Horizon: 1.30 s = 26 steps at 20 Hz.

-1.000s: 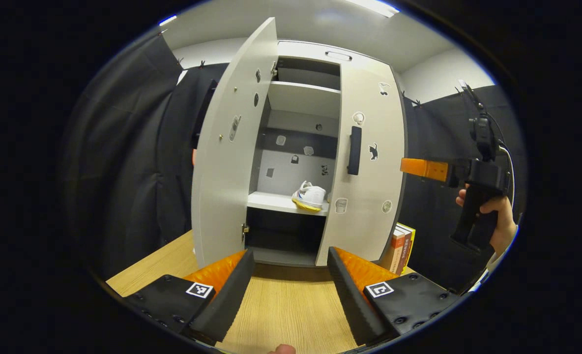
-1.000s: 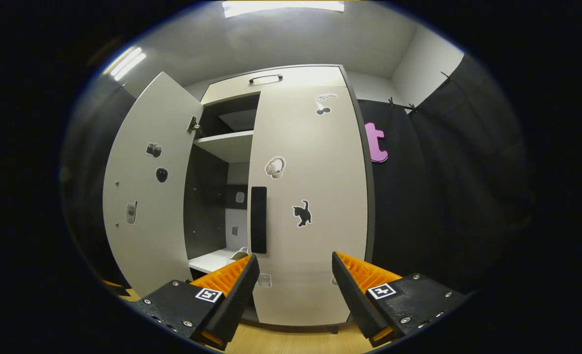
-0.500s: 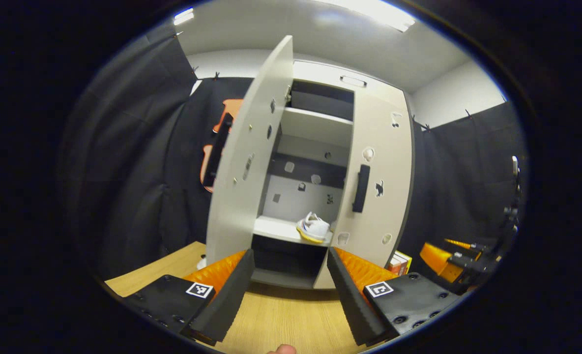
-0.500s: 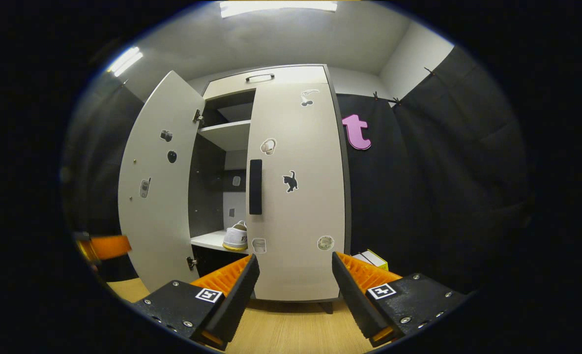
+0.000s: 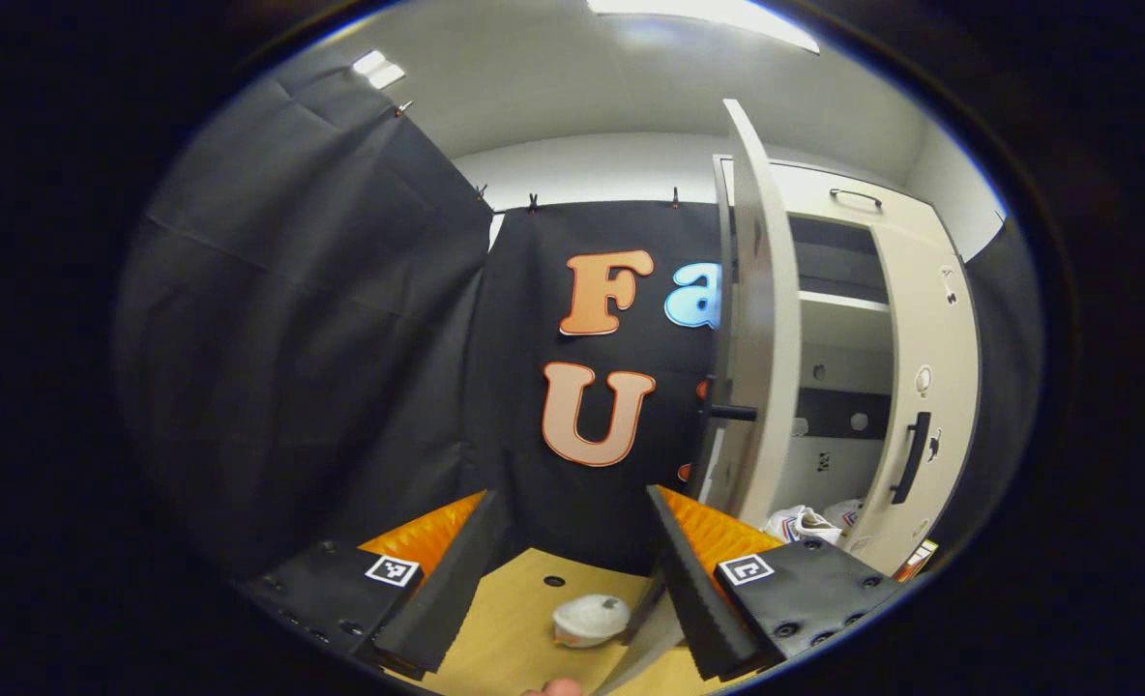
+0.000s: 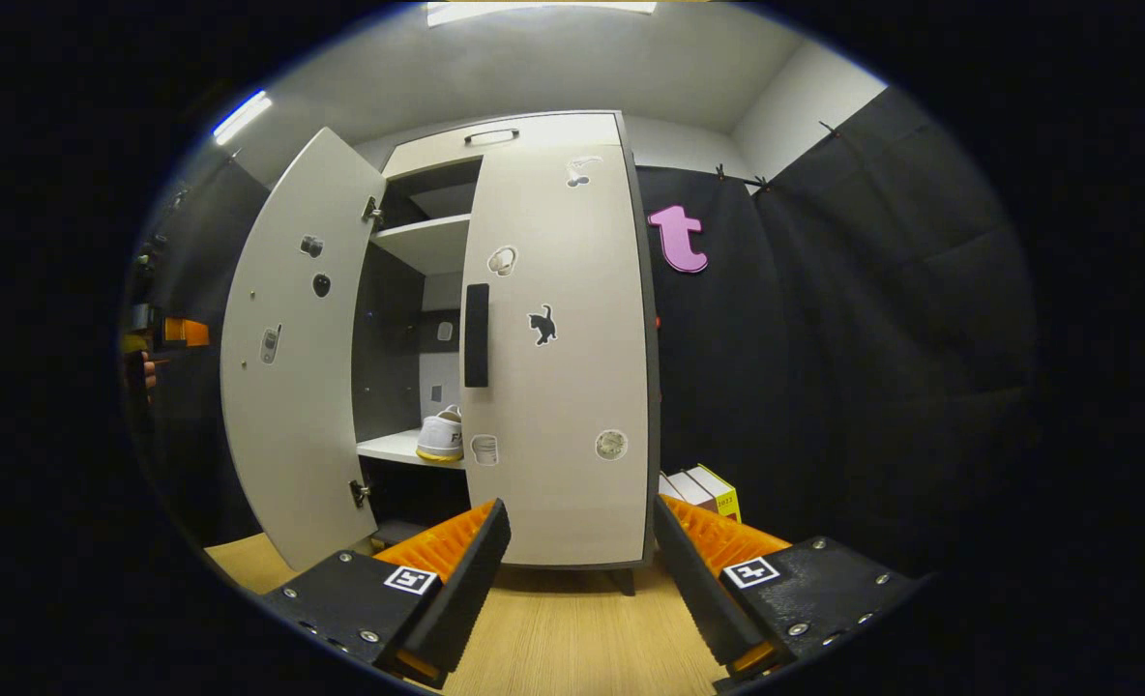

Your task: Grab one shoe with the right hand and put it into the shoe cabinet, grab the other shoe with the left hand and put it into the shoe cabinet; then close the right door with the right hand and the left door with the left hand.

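Nearby, books (image 6: 703,486) stand beside the shoe cabinet (image 6: 572,406)

No legible words or numbers, we find. The shoe (image 6: 440,440) on the cabinet shelf carries dark lettering on its side, too small for us to read. The books (image 6: 703,486) beside the cabinet show print on a yellow spine, also unreadable. We note square black-and-white coded markers, one on each finger mount of the left gripper (image 5: 571,495) and the right gripper (image 6: 580,503).
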### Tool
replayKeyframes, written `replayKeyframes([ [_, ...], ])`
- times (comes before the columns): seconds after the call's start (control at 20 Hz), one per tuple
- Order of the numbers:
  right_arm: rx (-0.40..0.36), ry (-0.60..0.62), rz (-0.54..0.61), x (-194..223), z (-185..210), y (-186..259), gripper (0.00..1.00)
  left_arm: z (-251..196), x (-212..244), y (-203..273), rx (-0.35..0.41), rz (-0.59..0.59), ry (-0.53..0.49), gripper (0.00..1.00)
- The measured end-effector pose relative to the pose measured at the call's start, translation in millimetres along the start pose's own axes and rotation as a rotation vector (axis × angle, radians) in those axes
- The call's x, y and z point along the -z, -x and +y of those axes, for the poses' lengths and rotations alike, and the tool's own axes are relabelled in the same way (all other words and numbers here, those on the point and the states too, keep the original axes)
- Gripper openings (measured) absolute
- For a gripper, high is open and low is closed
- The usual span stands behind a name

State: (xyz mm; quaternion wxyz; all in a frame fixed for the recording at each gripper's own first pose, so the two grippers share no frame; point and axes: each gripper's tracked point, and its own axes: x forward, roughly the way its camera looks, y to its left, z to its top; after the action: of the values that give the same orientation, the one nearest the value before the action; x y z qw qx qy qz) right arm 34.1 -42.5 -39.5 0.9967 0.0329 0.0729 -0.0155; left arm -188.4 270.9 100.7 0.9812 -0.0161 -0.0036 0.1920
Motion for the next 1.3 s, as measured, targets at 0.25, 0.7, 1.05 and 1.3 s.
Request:
replayKeyframes([
  [0.25,0.02,0.007,-0.004,-2,-9,1,0.92,-4,5,-39,0.004,0.003,-0.024,0.96],
  [0.7,-0.011,-0.008,-0.01,-3,2,-10,0.92,-12,0,-32,0.033,-0.005,-0.034,0.99],
  [1.05,-0.014,-0.003,-0.002,-1,-2,-10,0.92,-68,8,-17,0.164,0.014,0.002,0.94],
  [1.3,0.001,-0.007,-0.014,-6,-8,-8,0.92,-120,14,-10,0.291,0.032,0.018,0.99],
])
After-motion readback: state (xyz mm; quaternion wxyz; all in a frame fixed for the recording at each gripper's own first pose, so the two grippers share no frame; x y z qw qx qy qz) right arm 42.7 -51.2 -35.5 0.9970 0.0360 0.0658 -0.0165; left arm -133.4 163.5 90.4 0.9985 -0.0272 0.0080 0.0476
